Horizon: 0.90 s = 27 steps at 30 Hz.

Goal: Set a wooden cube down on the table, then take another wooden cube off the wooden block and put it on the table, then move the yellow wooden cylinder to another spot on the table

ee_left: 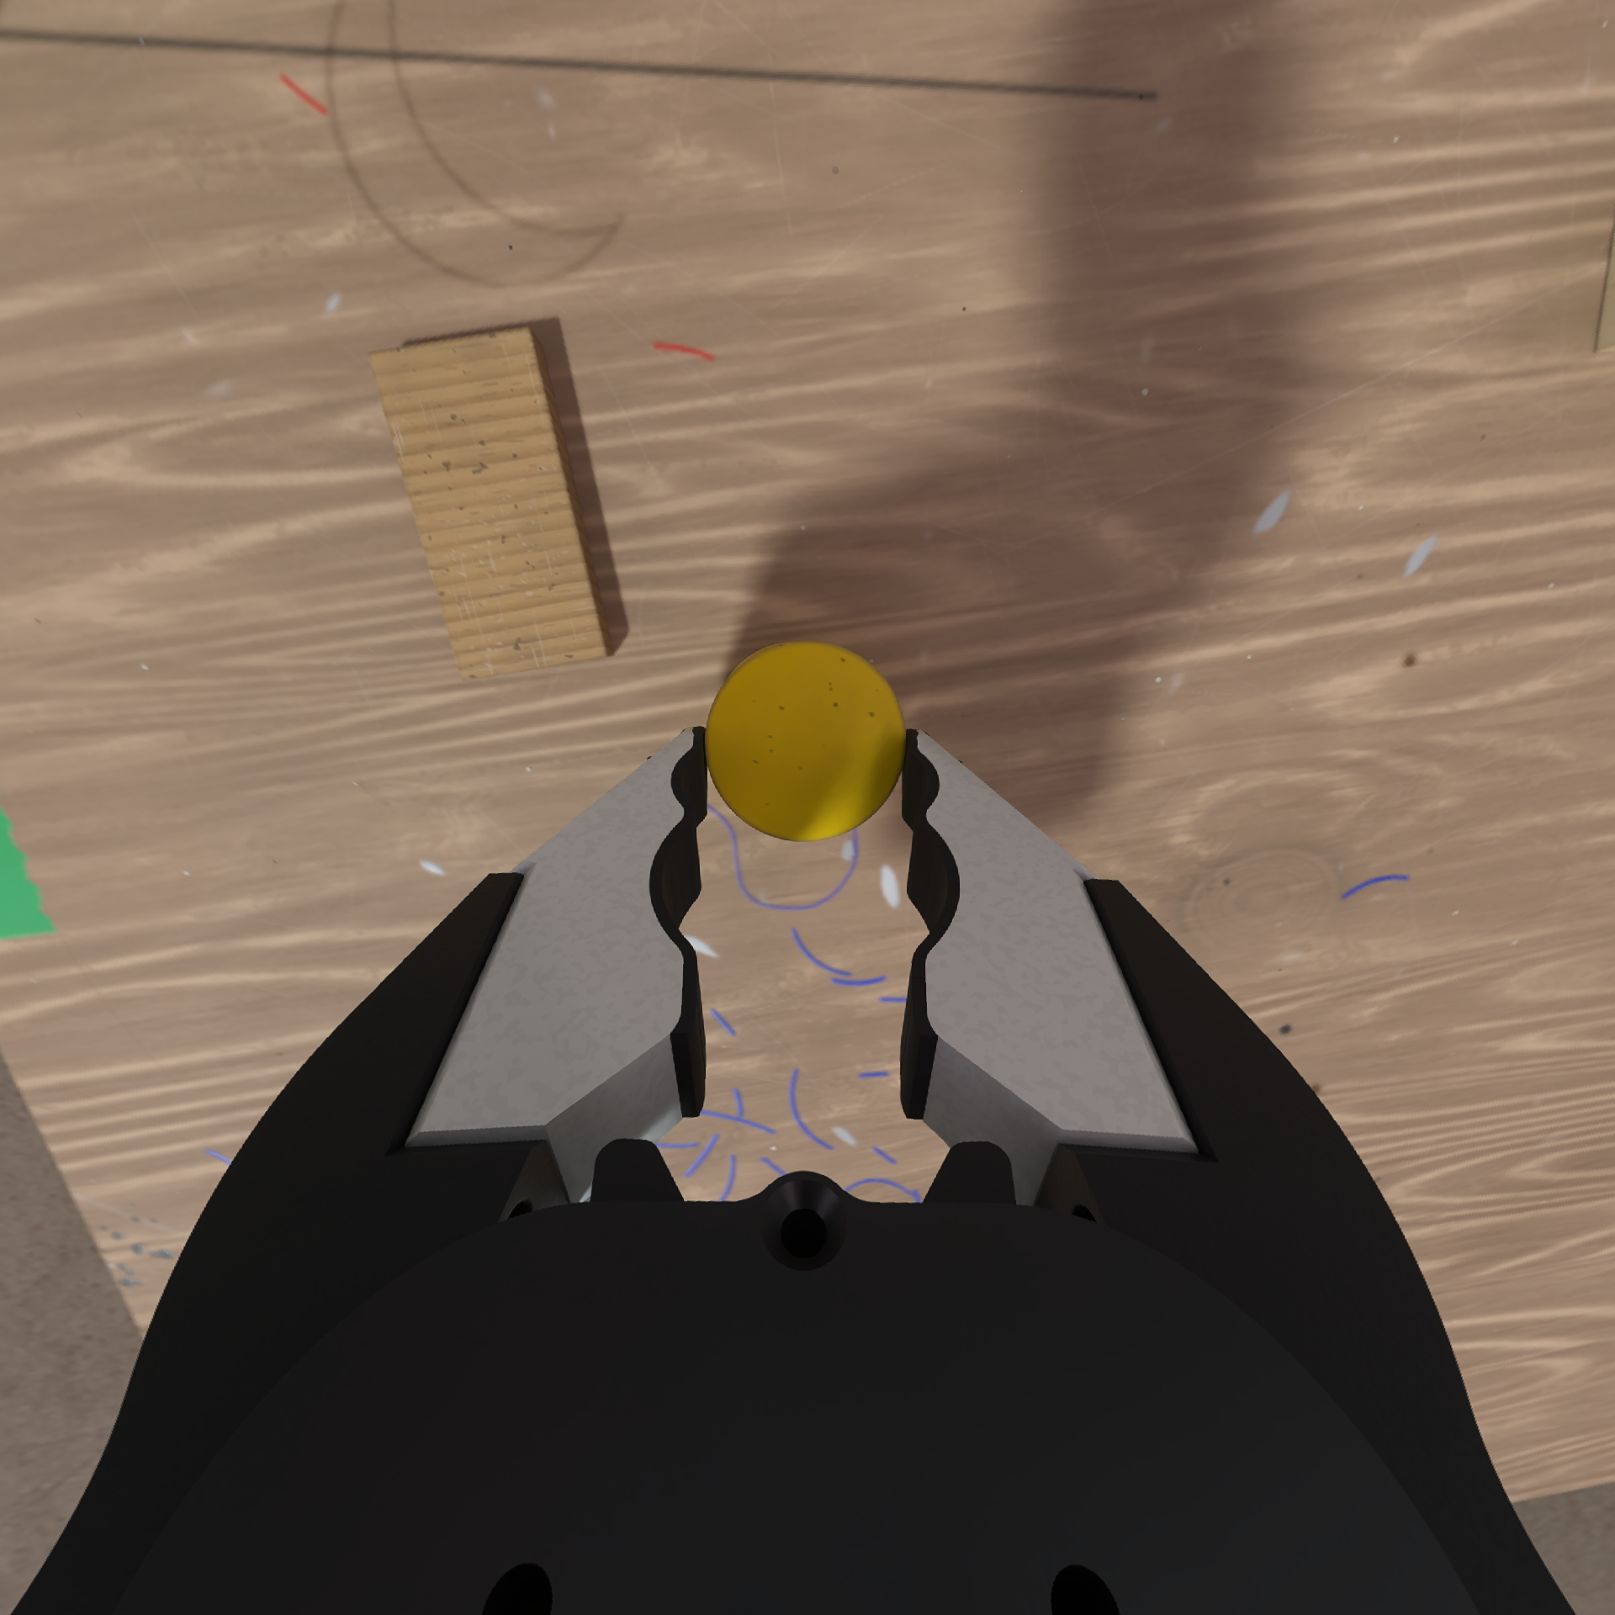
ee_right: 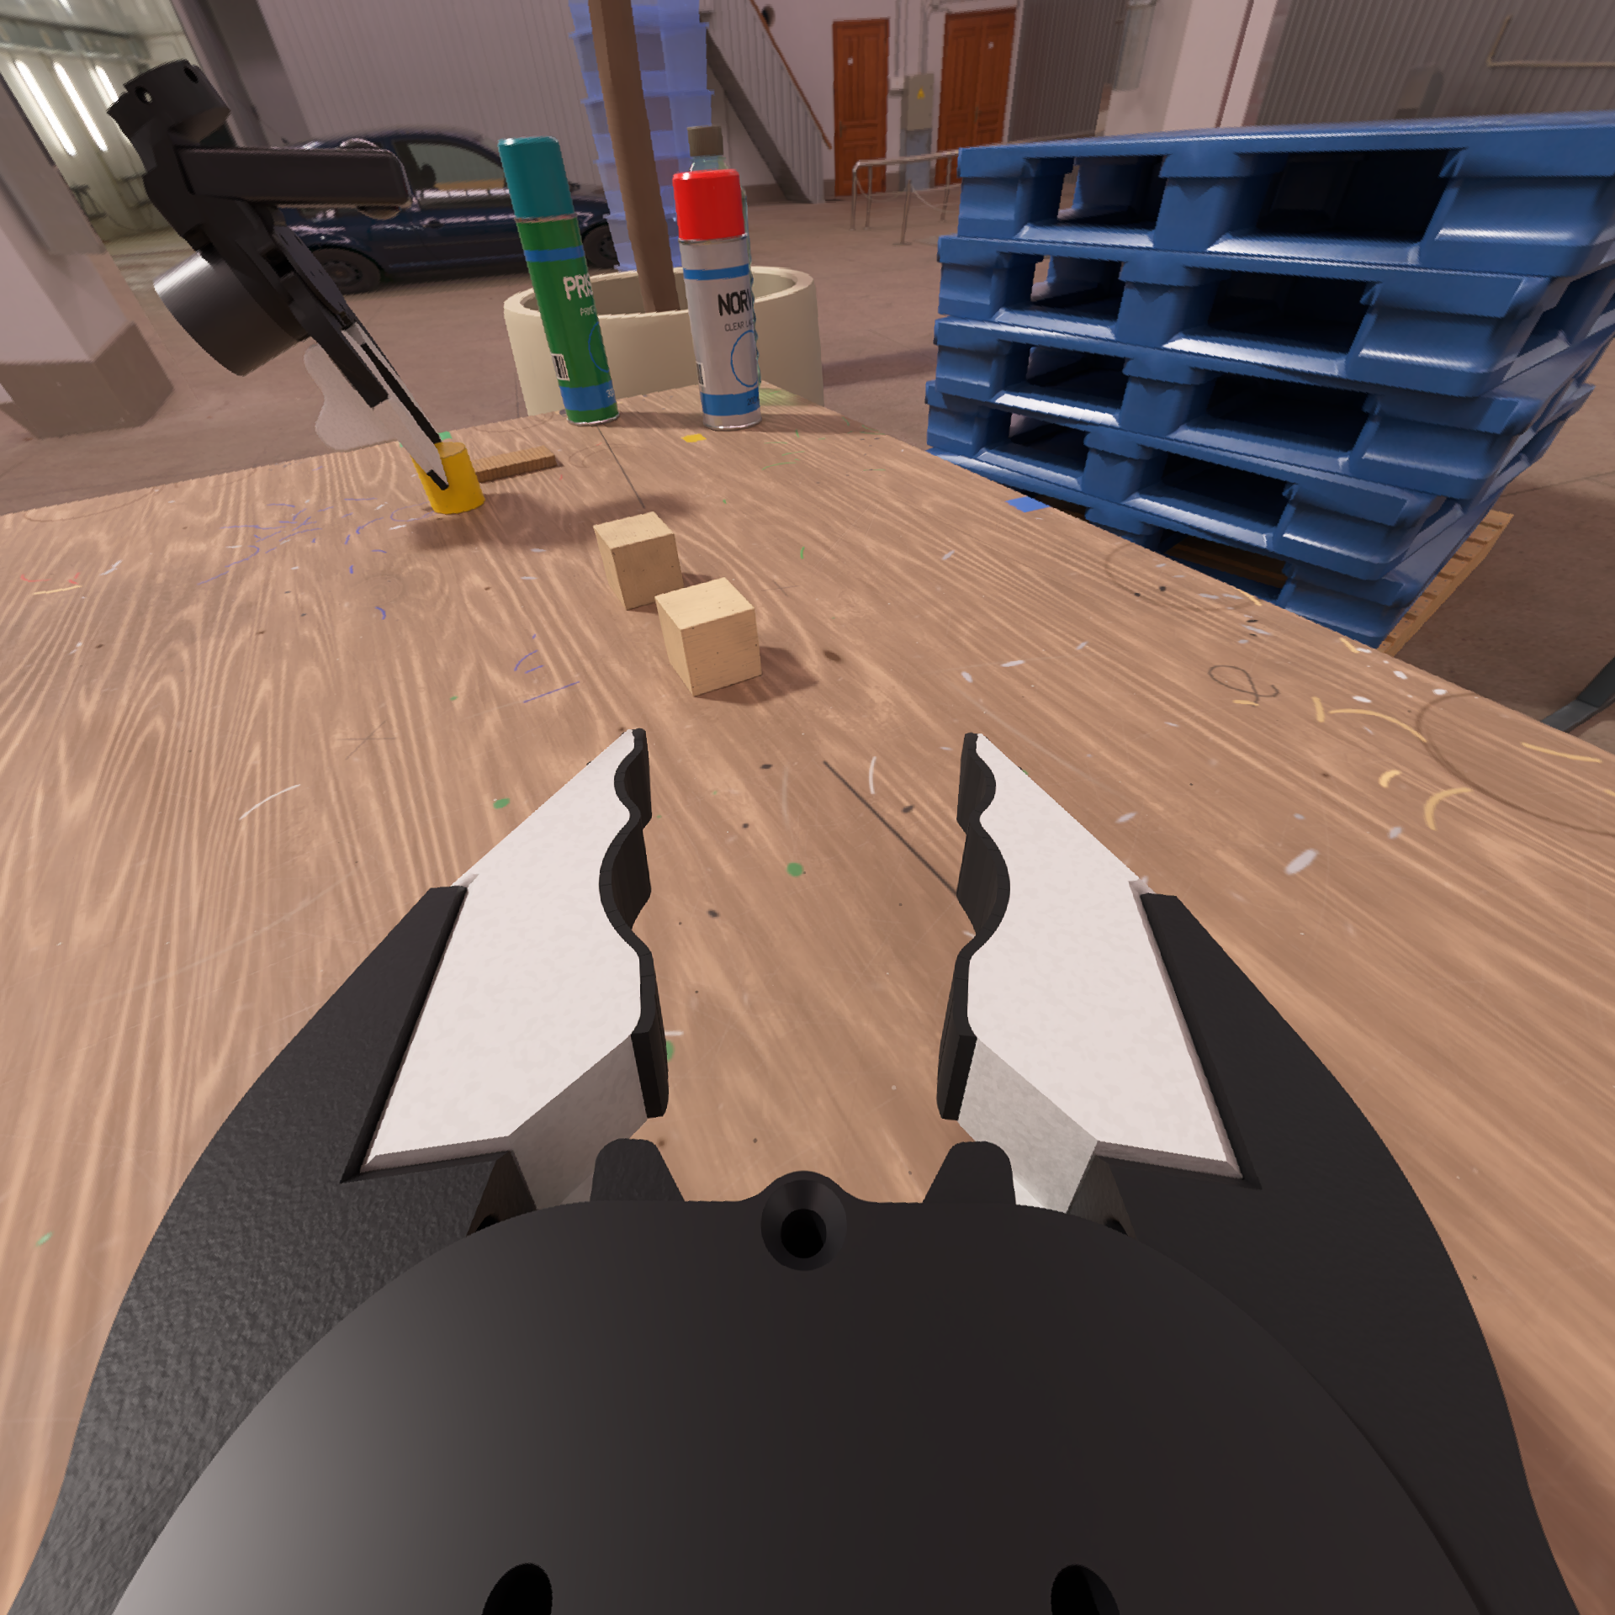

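My left gripper (ee_left: 804, 743) pinched the yellow wooden cylinder (ee_left: 804, 741) at its sides, upright on the table (ee_left: 1136, 1049) near the wooden block (ee_left: 496, 498). Looked stiff, light, smooth, maybe slippery. Right gripper (ee_right: 804, 743) was spread, empty; both wooden cubes (ee_right: 706, 634) sat ahead.

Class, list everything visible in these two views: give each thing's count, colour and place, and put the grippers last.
yellow cylinder: 1, yellow, upright on the table, between the left gripper's fingertips
wooden block: 1, light wood, flat beside the cylinder
wooden cubes: 2, pale wood, mid-table, on the table
spray cans: 2, green and silver, far table edge
pallets: stack, blue, right of table
table: 1, brown wood grain
left gripper: closed on cylinder
right gripper: open, empty
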{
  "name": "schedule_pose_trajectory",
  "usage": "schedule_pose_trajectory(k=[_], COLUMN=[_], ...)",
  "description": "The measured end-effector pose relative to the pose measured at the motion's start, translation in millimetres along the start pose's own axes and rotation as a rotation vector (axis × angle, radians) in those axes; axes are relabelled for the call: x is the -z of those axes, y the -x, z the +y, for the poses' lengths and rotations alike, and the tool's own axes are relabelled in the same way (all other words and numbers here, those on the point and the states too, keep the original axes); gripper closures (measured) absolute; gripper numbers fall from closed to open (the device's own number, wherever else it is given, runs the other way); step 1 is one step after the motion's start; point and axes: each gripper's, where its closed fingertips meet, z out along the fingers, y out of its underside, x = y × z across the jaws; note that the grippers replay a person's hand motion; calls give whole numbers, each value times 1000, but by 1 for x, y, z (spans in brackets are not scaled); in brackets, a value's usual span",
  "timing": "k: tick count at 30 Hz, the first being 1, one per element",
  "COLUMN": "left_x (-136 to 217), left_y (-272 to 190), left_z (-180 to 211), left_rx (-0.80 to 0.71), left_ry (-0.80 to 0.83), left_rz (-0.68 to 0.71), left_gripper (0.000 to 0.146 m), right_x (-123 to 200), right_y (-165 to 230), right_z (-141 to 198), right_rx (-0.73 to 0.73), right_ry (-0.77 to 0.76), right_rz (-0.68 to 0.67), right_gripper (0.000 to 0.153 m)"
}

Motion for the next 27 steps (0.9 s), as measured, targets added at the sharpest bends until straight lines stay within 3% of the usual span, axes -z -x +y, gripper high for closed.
schedule_pose_trajectory(k=[5,10,15,21,27], left_x=[14,62,102,113,75], left_y=[11,19,-9,-125,-274], left_z=[-6,-24,-47,-93,-138], left_rx=[-102,-214,-399,-726,-1089], left_ry=[-39,-170,-238,-253,-214], left_rz=[11,-33,-51,20,167], left_gripper=[102,102,102,102,102], right_x=[3,3,4,5,6], right_y=[-1,-2,-3,-9,-15], right_z=[-3,-4,-4,-2,0], right_rx=[-2,0,2,-3,-7], right_ry=[-13,-16,-14,-17,-18], right_rz=[4,6,11,27,37], right_gripper=[82,82,82,83,83])
